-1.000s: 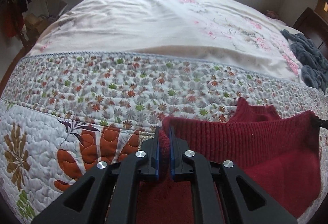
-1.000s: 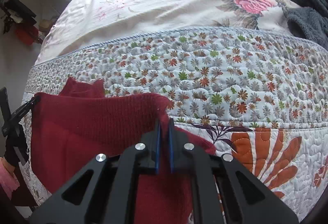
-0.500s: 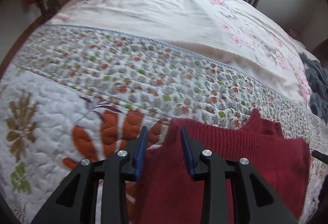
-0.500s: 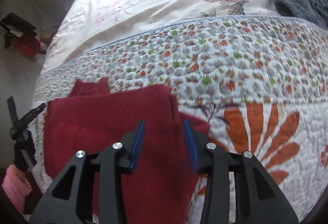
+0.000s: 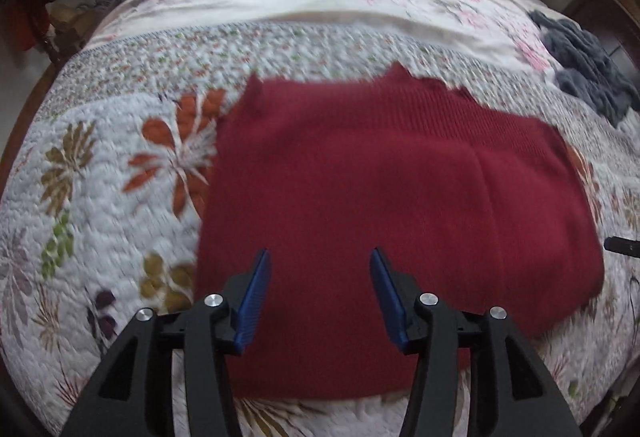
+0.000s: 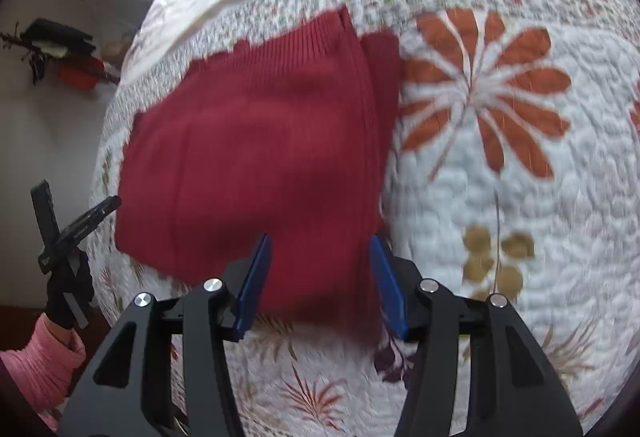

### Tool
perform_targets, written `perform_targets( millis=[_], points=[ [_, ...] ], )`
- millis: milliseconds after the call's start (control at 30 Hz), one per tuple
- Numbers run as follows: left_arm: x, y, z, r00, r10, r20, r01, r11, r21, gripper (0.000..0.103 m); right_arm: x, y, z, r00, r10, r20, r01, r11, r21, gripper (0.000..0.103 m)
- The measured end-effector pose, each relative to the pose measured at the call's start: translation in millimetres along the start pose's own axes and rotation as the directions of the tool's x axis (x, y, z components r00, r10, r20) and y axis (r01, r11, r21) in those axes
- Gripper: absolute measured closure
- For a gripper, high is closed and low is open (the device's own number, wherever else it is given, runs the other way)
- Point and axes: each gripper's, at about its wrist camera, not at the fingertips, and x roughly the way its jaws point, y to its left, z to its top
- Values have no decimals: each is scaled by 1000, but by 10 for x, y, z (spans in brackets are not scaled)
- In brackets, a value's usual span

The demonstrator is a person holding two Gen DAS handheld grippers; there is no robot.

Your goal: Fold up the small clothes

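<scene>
Red knit sweater lies folded flat on the floral quilt, ribbed collar pointing away toward the headboard end, beneath left gripper and right gripper, both spread wide and empty.

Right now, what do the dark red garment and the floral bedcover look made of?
The dark red garment: matte knit, probably wool or acrylic, with fine ribbing near its far edge. The floral bedcover: quilted, printed fabric, probably cotton; puckered stitching shows.

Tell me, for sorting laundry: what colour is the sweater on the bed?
Dark red sweater, clearest in the left wrist view.
</scene>
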Motion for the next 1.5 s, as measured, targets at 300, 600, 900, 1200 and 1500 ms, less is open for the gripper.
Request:
perform_targets(
  millis=[300, 600, 900, 1200, 1500],
  points=[
    [244, -76, -338, 998, 28, -48, -26, 999, 32, 51, 260, 33, -268, 994, 13, -106, -18, 999, -42, 84],
    [279, -75, -355, 998, 20, -58, -16, 998, 64, 49, -65, 37, -294, 996, -8, -90, -1, 995, -103, 97],
    [355, -56, -454, 998, 18, -58, -13, 996, 93, 48, 314, -310, -406, 988, -44, -151, 39, 999, -32, 96],
    [303, -68, -408, 998, 14, -61, -11, 999, 51, 48, 204, -294, -371, 992, -34, -118, 35, 999, 5, 87],
    [106, -342, -49, 998, -61, 12, 60, 998, 22, 45, -57, -184, -21, 1000, 31, 3, -31, 998, 46, 53]
  ],
)
